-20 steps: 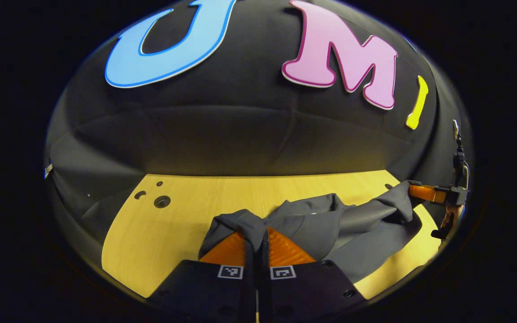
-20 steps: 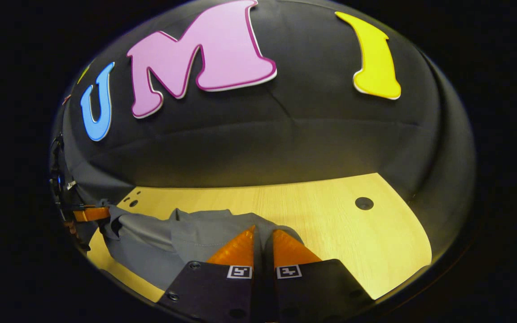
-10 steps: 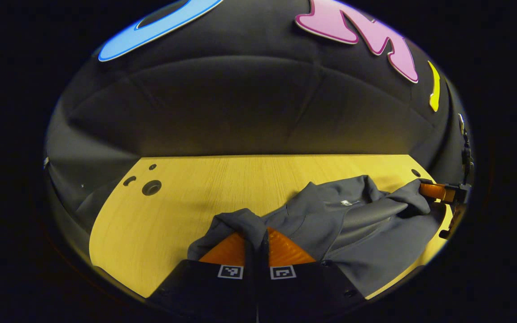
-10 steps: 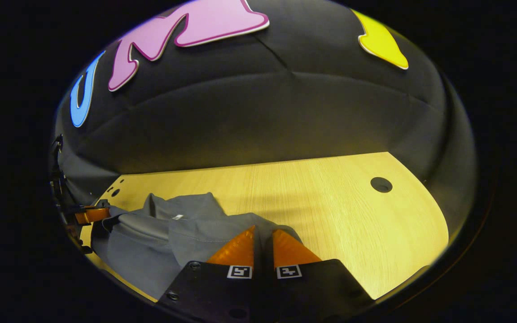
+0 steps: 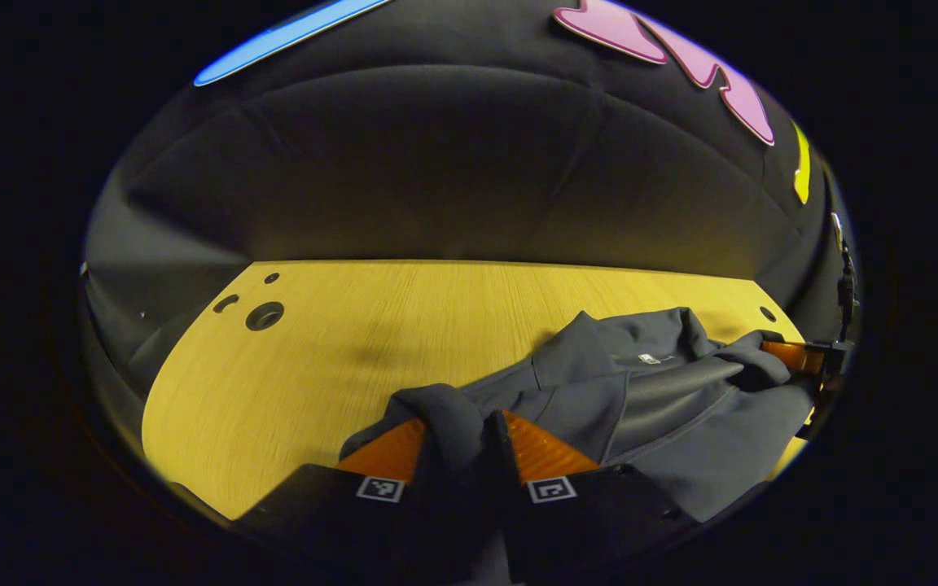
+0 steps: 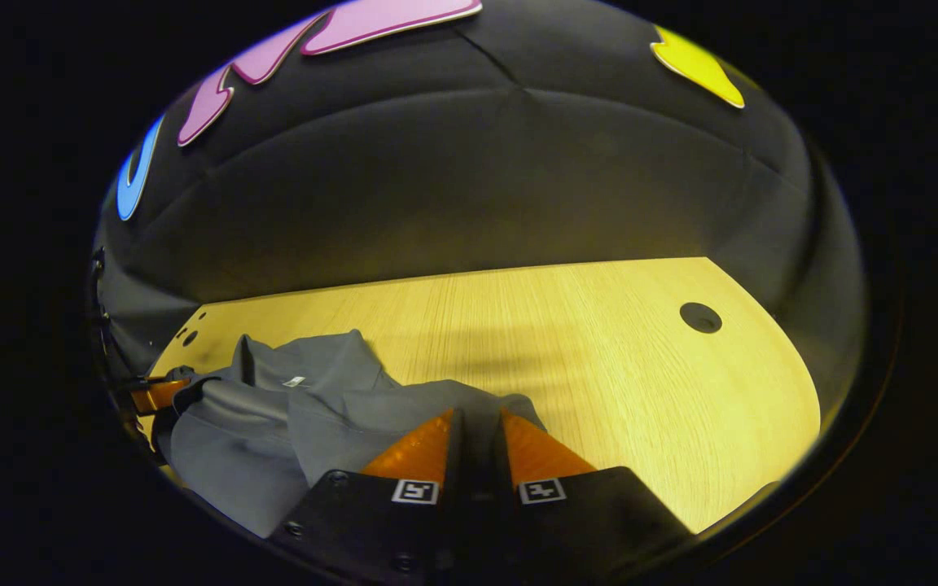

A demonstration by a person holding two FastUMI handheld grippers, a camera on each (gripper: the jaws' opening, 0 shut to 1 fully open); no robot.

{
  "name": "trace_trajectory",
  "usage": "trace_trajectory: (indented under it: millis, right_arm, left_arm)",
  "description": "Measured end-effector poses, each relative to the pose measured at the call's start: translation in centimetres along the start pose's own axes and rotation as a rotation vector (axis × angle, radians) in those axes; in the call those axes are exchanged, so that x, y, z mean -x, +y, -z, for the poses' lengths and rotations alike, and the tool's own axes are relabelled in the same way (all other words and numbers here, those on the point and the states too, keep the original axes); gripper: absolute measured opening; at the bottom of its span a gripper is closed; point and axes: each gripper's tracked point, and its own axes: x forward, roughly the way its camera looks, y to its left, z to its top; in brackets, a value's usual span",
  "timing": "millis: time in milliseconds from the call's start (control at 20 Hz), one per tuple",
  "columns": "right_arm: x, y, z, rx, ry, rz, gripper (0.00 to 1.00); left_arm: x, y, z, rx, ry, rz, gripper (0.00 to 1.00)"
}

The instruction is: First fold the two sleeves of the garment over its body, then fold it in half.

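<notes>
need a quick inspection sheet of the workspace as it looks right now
surface: light wooden table with round holes near its far corners.
job's things: grey garment lies bunched on the table, collar and inner tag facing up, not yet a flat fold.
clutter: nothing seen.
grippers: left hand-held gripper has a bunch of the garment's cloth between its fingers, which stand apart; right hand-held gripper has its fingers slightly apart with cloth in the gap. Whether either clamps the cloth cannot be told.
cables: thin dark cable hangs by the right hand-held gripper at the edge of the left gripper view.
surroundings: black cloth booth wall behind the table.
</notes>
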Motion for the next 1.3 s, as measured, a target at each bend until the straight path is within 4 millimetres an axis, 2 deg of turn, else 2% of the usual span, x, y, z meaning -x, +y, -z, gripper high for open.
trace_trajectory:
  millis: [50, 200, 250, 300, 350, 400, 450, 500, 800, 950, 1100, 1300]
  right_arm:
    - [0.1, -0.1, -0.1, -0.012, 0.002, -0.002, 0.33]
    - [1.1, 0.0, -0.7, -0.037, 0.004, -0.019, 0.46]
    - [1.6, 0.2, -1.1, -0.036, -0.003, -0.023, 0.60]
    - [2.3, 0.2, -1.6, -0.032, -0.014, -0.025, 0.49]
    - [3.0, 0.2, -2.3, -0.027, -0.028, -0.026, 0.55]
    - [3.9, 0.3, -2.9, -0.026, -0.040, -0.029, 0.71]
    - [4.8, 0.4, -3.4, -0.025, -0.050, -0.034, 0.65]
    - [5.6, 0.6, -3.9, -0.016, -0.060, -0.037, 0.79]
    - [12.4, 2.6, -6.2, 0.052, -0.128, -0.091, 0.89]
    - [16.4, 4.1, -6.8, 0.061, -0.163, -0.118, 0.94]
    - [20.6, 5.2, -6.8, 0.055, -0.196, -0.132, 0.97]
    - [25.9, 6.8, -5.8, 0.025, -0.223, -0.168, 0.96]
  left_arm:
    - [0.2, 0.2, 0.0, 0.005, -0.001, -0.007, 0.49]
    - [1.0, 0.2, 0.3, 0.021, 0.015, -0.012, 0.69]
    - [1.5, 0.0, 0.4, 0.034, 0.017, -0.010, 0.77]
    - [1.9, -0.2, 0.3, 0.048, 0.013, -0.005, 0.78]
    - [2.5, -0.3, -0.1, 0.060, 0.001, -0.001, 0.85]
    - [3.1, -0.7, -0.4, 0.068, -0.009, 0.012, 0.88]
    - [3.8, -1.3, -0.7, 0.071, -0.021, 0.029, 0.89]
    - [4.6, -1.6, -1.0, 0.070, -0.033, 0.040, 0.89]
    - [11.0, -3.6, -3.1, 0.030, -0.126, 0.108, 0.90]
    - [15.3, -5.3, -3.5, 0.043, -0.170, 0.175, 0.91]
    - [19.8, -6.2, -3.3, 0.060, -0.201, 0.203, 0.91]
    - [26.0, -8.4, -2.9, 0.076, -0.240, 0.287, 0.91]
